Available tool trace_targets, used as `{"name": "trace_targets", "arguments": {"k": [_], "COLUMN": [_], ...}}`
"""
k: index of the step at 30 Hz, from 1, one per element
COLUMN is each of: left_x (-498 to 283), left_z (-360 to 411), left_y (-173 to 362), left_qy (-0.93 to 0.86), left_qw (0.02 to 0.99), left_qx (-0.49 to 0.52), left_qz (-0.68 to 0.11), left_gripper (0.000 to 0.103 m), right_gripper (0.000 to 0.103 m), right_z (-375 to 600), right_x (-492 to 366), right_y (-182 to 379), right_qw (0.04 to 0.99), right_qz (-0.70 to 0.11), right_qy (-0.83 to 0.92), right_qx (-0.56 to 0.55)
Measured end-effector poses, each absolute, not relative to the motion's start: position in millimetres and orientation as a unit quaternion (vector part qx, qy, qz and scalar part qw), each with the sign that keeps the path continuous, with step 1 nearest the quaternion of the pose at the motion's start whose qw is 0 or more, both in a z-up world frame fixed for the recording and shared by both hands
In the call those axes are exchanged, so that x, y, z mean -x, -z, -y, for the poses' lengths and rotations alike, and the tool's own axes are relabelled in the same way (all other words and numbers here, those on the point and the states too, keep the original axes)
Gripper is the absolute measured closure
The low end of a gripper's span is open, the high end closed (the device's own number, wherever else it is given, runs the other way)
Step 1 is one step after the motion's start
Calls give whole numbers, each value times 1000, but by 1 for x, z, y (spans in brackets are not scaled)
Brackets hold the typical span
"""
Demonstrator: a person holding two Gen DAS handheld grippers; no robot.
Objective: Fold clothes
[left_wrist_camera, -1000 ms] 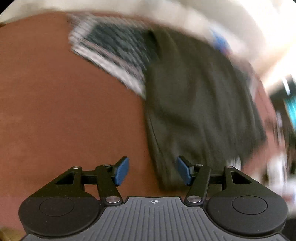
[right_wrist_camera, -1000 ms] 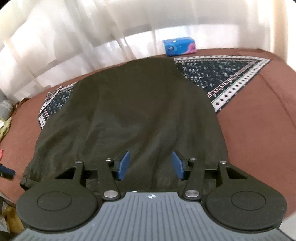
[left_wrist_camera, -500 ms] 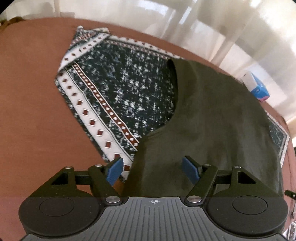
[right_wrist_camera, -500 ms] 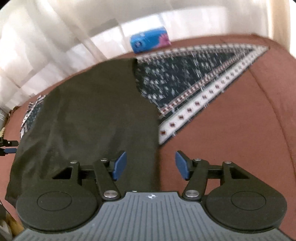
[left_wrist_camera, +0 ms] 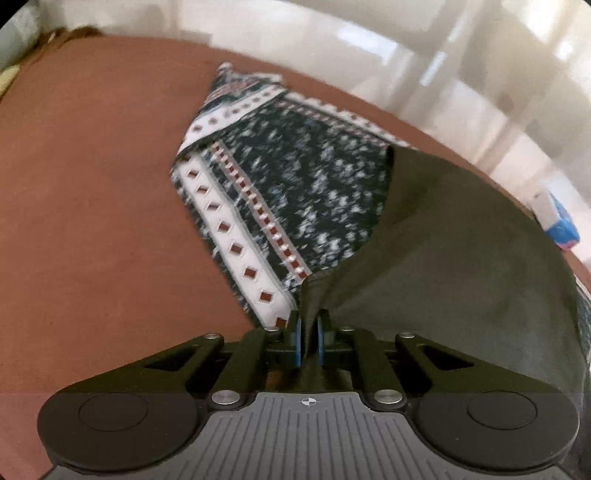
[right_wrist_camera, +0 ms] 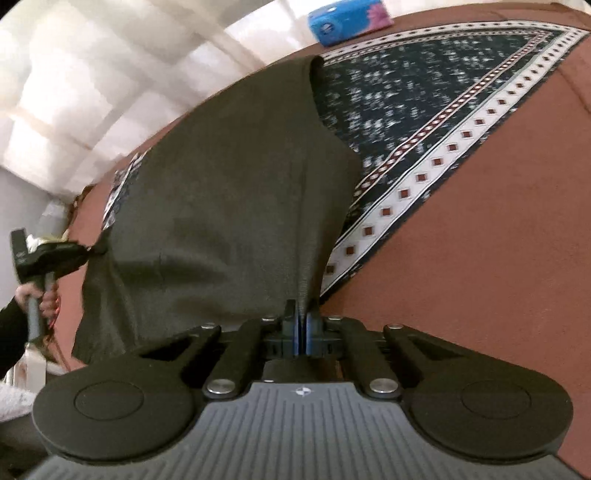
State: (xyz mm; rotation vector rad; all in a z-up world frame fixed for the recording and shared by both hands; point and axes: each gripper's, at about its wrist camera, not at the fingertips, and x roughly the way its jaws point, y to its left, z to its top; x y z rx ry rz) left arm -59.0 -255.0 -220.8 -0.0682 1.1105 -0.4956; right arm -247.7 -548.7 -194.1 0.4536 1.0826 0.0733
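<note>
Right wrist view shows the right claw point(right_wrist_camera: 300, 334) pinched tight on the dark green garment point(right_wrist_camera: 229, 192)'s near corner, the left claw point(left_wrist_camera: 309, 341) likewise, over the patterned cloth point(right_wrist_camera: 436, 122). Judging so, a fold is underway; next, carry both corners across evenly.

Each fisheye sits just behind its own gripper, low and close over the brown surface point(left_wrist_camera: 92, 229), looking forward along the fingers. The left wrist view faces a curtained window; the right wrist view, apparently tilted, faces likewise. Both share the dark green garment point(left_wrist_camera: 461, 258) point(right_wrist_camera: 229, 192), the patterned cloth point(left_wrist_camera: 295, 199) point(right_wrist_camera: 424, 110) and the blue pack point(left_wrist_camera: 561, 225) point(right_wrist_camera: 347, 18).
</note>
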Motion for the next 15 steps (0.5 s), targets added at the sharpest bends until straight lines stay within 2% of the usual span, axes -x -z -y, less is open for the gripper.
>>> {"name": "trace_targets", "arguments": {"k": [2,3,4,5,7,9,15], "left_x": [61,63,65,67,74,82,108], "left_z": [255,255,254,254,243,234,239], "left_y": [220,217,214,210,192,179,169], "left_qy": [235,238,240,242,264,284,347], "left_qw": [819,821,822,824,826,823,799], "left_qx": [21,14,7,0,-4,-6,-50], "left_qz": [-522,-519,-516,-512,-498,-493,-489], "left_gripper": [85,65,53,51,44,40,39], "right_gripper": [98,96,86,73,62,61,57], "right_z": [543,540,538,535,528,521,482], "right_x": [250,251,252,253,260,268,263], "right_y": [192,190,189,188,175,158,145], "right_qw": [832,832,833,833,850,866,876], "right_qz": [-514,-516,-518,-520,-500,-474,-458], "right_qy": [-33,-32,-31,-30,-16,-16,-66], "right_qx": [-204,-199,-194,-190,-165,-157,-138]}}
